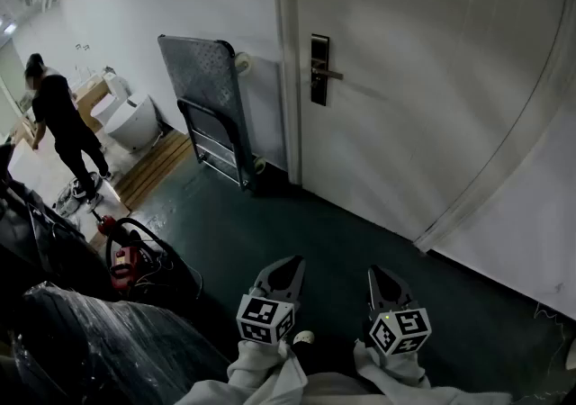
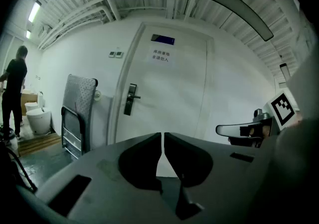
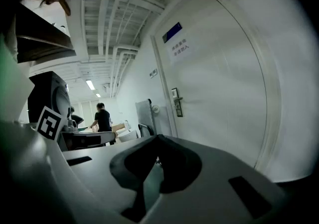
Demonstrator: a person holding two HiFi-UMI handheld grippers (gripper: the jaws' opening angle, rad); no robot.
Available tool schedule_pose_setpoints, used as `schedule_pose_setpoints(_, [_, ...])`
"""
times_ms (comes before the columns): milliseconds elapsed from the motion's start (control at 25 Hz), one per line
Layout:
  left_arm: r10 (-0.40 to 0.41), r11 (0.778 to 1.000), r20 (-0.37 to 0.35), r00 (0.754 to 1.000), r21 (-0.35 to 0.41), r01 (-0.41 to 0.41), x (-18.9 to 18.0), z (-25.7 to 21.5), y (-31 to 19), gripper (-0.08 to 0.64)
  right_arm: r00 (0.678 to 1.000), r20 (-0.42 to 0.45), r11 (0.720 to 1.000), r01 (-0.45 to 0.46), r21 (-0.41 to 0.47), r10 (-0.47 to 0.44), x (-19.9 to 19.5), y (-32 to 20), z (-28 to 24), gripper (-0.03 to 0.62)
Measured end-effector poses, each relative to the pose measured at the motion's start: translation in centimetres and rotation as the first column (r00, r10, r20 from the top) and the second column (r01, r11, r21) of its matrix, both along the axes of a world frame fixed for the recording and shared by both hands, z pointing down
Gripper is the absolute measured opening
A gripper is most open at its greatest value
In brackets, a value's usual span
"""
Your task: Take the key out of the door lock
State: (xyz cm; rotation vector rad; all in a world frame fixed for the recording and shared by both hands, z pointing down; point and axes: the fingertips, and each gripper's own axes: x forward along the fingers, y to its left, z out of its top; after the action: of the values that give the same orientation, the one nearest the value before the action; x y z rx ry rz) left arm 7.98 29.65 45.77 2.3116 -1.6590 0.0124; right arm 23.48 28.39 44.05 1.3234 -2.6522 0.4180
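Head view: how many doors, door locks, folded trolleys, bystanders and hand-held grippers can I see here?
Door: 1
Door lock: 1
Folded trolley: 1
Bystander: 1
Grippers: 2, left gripper and right gripper
Total: 6

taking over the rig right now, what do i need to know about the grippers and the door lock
Left gripper: jaws together, nothing between them, held low over the dark floor.
Right gripper: jaws together, empty, beside the left one.
Door lock: on the closed white door, well ahead of both grippers. The key is too small to make out from here.
Done: nothing that shows; neither gripper is at the lock.
Left: walk up, open a gripper, find the key at the lock, grip it and draw it out. A folded cart leans on the wall left of the door.
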Motion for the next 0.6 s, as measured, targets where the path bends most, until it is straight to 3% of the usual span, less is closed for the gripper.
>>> schedule_pose_setpoints(600, [0.027, 1.0, 0.005, 1.0, -0.012, -0.027, 0.59, 0.28, -0.46, 0.026, 1.0, 0.008, 0.999, -0.028, -0.038, 0.028, 0.36, -0.26, 0.95, 0.052])
